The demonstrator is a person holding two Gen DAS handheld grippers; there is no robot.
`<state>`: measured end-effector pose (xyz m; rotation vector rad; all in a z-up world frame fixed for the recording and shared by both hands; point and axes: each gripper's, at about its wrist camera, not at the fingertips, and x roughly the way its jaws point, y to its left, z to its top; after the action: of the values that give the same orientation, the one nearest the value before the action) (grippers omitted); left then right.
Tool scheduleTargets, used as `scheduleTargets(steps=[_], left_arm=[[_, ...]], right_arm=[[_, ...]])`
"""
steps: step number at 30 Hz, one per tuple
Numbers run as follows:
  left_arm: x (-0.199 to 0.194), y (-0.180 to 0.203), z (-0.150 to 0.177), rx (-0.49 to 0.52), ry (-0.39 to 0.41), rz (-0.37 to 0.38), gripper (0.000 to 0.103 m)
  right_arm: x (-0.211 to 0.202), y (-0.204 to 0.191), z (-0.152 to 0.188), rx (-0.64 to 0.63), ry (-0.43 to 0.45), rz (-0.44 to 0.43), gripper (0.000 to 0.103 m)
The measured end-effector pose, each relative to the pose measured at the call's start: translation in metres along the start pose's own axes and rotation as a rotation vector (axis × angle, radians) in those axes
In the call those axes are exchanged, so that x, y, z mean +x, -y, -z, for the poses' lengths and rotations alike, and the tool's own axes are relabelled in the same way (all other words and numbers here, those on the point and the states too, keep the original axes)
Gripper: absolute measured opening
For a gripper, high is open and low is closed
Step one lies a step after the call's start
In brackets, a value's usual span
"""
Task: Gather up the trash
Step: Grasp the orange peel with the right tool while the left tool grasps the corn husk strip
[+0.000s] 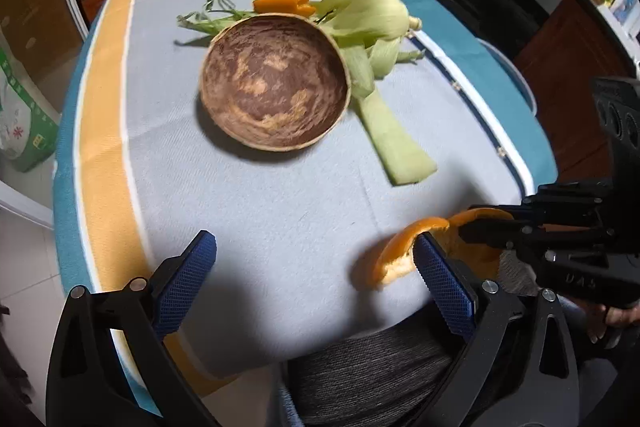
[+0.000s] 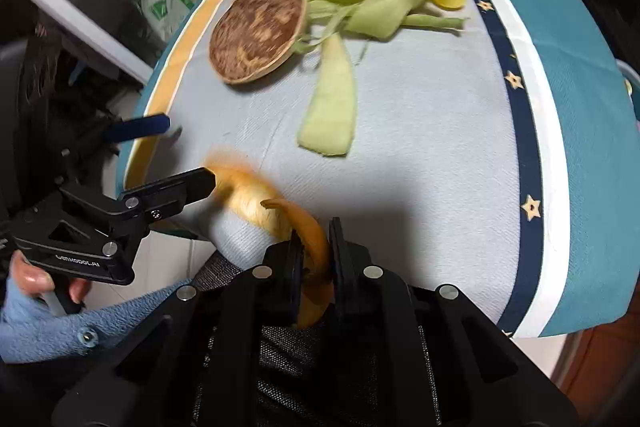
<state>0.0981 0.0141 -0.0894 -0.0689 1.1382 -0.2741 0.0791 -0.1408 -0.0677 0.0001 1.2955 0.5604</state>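
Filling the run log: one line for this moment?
right gripper: shut on orange peel | left gripper: open, empty | bowl: empty | corn husks: on table

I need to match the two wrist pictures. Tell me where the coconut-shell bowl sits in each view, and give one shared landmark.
Left wrist view: coconut-shell bowl just above centre, husks behind and to its right.
Right wrist view: bowl upper left, near the yellow stripe.
Shared landmark: the long pale corn husk strip, lying on the cloth beside the bowl.

The left hand-held gripper (image 1: 314, 267) hovers with jaws wide apart over the near edge of the surface (image 1: 280, 211). Just beside its right finger, the right hand-held gripper (image 1: 468, 227) touches an orange peel (image 1: 394, 253). Farther off, a bowl (image 1: 275, 81) sits against corn husks (image 1: 372, 23).
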Motion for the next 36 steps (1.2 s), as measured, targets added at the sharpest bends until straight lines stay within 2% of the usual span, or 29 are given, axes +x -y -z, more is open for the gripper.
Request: scheduleTargets(steps=[3,8,14,19,22,25,26,28,30,32,33,34,36], left_arm=[[0.003,0.007,-0.006,0.0,0.003,0.019,0.099],[0.019,0.032,-0.015,0.045,-0.017,0.037,0.099],[0.038,0.063,-0.024,0.122,-0.022,0.025,0.099],[0.055,0.071,-0.033,0.127,-0.047,0.019,0.099],[0.057,0.07,-0.039,0.104,-0.025,0.025,0.094],[0.058,0.072,-0.043,0.115,-0.015,0.001,0.081],[0.058,0.073,-0.043,0.122,-0.012,-0.008,0.074],[0.058,0.076,-0.043,0.141,-0.002,-0.034,0.057],[0.057,0.078,-0.043,0.144,-0.004,-0.03,0.032],[0.052,0.077,-0.044,0.135,-0.006,-0.015,0.027],[0.051,0.079,-0.045,0.14,-0.004,-0.017,0.008],[0.05,0.081,-0.046,0.147,-0.007,-0.01,0.005],[0.049,0.087,-0.049,0.162,-0.016,0.014,0.005]], right_arm=[[-0.02,0.023,-0.003,0.053,0.057,0.005,0.011],[-0.052,0.083,-0.006,0.207,0.15,0.016,0.011],[-0.065,0.143,-0.004,0.351,0.186,-0.003,0.011],[-0.06,0.157,-0.003,0.37,0.185,-0.042,0.011],[-0.057,0.158,-0.007,0.368,0.185,-0.069,0.011],[-0.053,0.159,-0.013,0.361,0.182,-0.093,0.012],[-0.052,0.16,-0.014,0.358,0.182,-0.1,0.012],[-0.051,0.162,-0.016,0.356,0.182,-0.111,0.012],[-0.048,0.164,-0.019,0.357,0.181,-0.122,0.012],[-0.045,0.165,-0.02,0.361,0.179,-0.132,0.012],[-0.044,0.166,-0.02,0.363,0.178,-0.135,0.012],[-0.044,0.166,-0.021,0.365,0.177,-0.139,0.012],[-0.043,0.168,-0.021,0.368,0.177,-0.146,0.012]])
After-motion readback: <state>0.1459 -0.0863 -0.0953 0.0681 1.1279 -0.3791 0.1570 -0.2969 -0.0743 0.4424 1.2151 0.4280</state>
